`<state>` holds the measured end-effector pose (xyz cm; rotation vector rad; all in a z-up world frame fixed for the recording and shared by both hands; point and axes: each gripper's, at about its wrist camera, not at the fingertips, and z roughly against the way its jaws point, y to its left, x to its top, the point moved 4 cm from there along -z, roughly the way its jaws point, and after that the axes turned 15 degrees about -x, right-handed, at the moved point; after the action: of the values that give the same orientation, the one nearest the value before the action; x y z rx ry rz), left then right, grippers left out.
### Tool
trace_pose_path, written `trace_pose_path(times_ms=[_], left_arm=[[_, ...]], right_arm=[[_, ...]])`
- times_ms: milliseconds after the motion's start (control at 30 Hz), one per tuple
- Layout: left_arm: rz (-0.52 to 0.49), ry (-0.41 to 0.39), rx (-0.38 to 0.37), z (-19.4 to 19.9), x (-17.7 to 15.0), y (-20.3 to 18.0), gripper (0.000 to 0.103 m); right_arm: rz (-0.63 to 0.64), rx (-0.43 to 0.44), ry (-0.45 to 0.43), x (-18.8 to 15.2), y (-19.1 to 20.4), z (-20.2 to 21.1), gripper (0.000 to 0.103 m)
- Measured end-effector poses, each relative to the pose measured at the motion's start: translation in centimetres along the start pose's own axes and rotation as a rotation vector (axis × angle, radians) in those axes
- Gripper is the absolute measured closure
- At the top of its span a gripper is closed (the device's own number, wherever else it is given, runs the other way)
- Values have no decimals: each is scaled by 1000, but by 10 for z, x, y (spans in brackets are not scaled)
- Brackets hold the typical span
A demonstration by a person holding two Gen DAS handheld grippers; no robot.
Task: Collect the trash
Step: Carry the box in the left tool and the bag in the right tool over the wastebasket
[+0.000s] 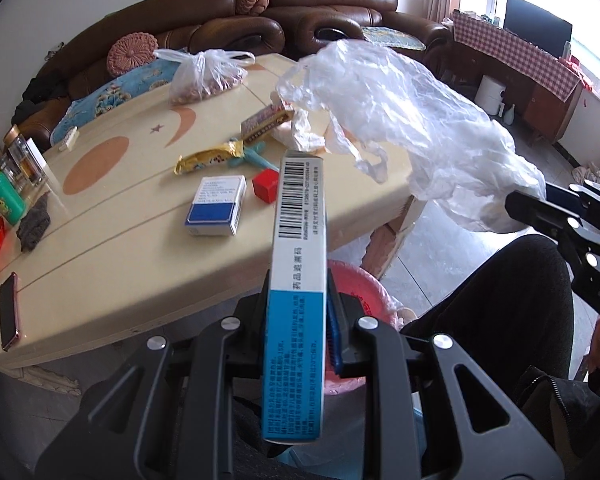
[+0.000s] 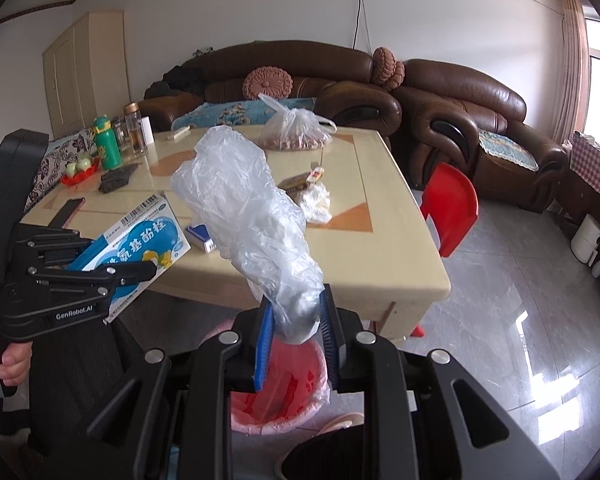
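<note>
Left gripper (image 1: 298,312) clamps a medicine box (image 1: 298,280) and right gripper (image 2: 294,320) pinches a crumpled plastic bag (image 2: 252,216), both above the pink-lined bin (image 2: 278,396) at 6 o'clock, table (image 2: 380,248) beyond at 12 o'clock.

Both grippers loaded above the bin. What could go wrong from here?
1. The plastic bag billows far beyond the right gripper; released, it may drift past the pink-lined bin.
2. The medicine box in the left gripper is long and could catch the rim or tip out beside the table.
</note>
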<state>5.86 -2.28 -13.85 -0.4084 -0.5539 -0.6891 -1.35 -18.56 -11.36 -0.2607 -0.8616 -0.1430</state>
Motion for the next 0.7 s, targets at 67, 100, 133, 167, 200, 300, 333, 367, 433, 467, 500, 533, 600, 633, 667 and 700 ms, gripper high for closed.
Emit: trace_pose_path(times_ms=[67,100,133,167,200,300,333,367,433,467,500,533,600,633,667,700], left_arm=[[-1,10,0,-5,-2,0,80],[-2,13,1,-6,-3,-1,80],[-6,19,4,-9,-5,-1,80],[-6,25,4,-11,-6,-1,80],[-6,31,1,-13,-7,-1,80],[3,59,-11,-25,-12,0,80],[5,65,-14,-28,-13,1,80],[7,70,-16,-30,-14,1,80],[10,85,-19,-38,-18,3,80],[10,92,-18,-41,-19,4,80],[12,98,-16,-44,-21,5,80],[18,109,-17,-49,-23,7,80],[26,123,-23,-57,-27,9,80],[28,127,-24,-60,-29,9,80],[29,134,-25,-64,-32,9,80],[29,144,-26,-68,-34,10,80]], right_arm=[[14,-1,12,-4,0,-2,81],[17,0,18,-6,1,-2,81],[21,3,25,-8,2,-3,81],[25,4,36,-10,2,-5,81],[29,5,48,-13,3,-7,81],[41,15,86,-23,6,-14,81],[49,15,99,-27,7,-17,81],[53,18,111,-30,9,-19,81],[59,18,127,-35,10,-23,81],[59,21,139,-38,11,-26,81],[60,23,146,-40,11,-28,81],[63,24,155,-42,12,-31,81],[77,21,176,-47,14,-37,81],[83,23,184,-48,15,-39,81],[92,21,194,-51,17,-42,81],[100,20,206,-53,17,-45,81]])
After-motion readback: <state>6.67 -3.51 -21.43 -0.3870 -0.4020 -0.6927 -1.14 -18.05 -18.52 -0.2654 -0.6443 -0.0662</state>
